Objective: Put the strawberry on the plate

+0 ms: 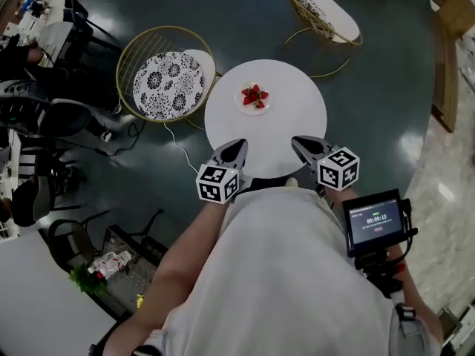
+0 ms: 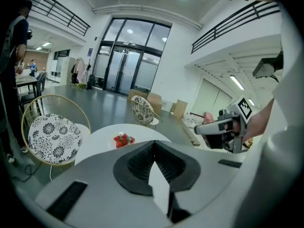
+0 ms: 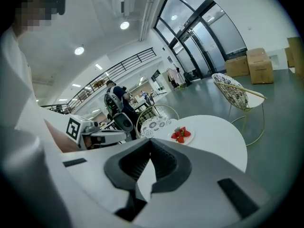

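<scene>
Several red strawberries (image 1: 254, 95) lie on a small white plate (image 1: 244, 107) near the far middle of a round white table (image 1: 297, 113). Both grippers hover over the table's near edge, a good way short of the plate. My left gripper (image 1: 240, 145) is shut and holds nothing, and so is my right gripper (image 1: 296, 142). In the left gripper view the strawberries (image 2: 122, 139) show beyond the shut jaws (image 2: 153, 145), with the right gripper (image 2: 223, 127) off to the right. From the right gripper view the strawberries (image 3: 181, 135) sit past its shut jaws (image 3: 151, 142).
A gold wire chair with a patterned cushion (image 1: 168, 80) stands left of the table, and another chair (image 1: 326, 13) behind it to the right. A small screen (image 1: 375, 219) hangs at my right side. Black office chairs (image 1: 44, 117) crowd the left. Cardboard boxes (image 3: 259, 63) stand further off.
</scene>
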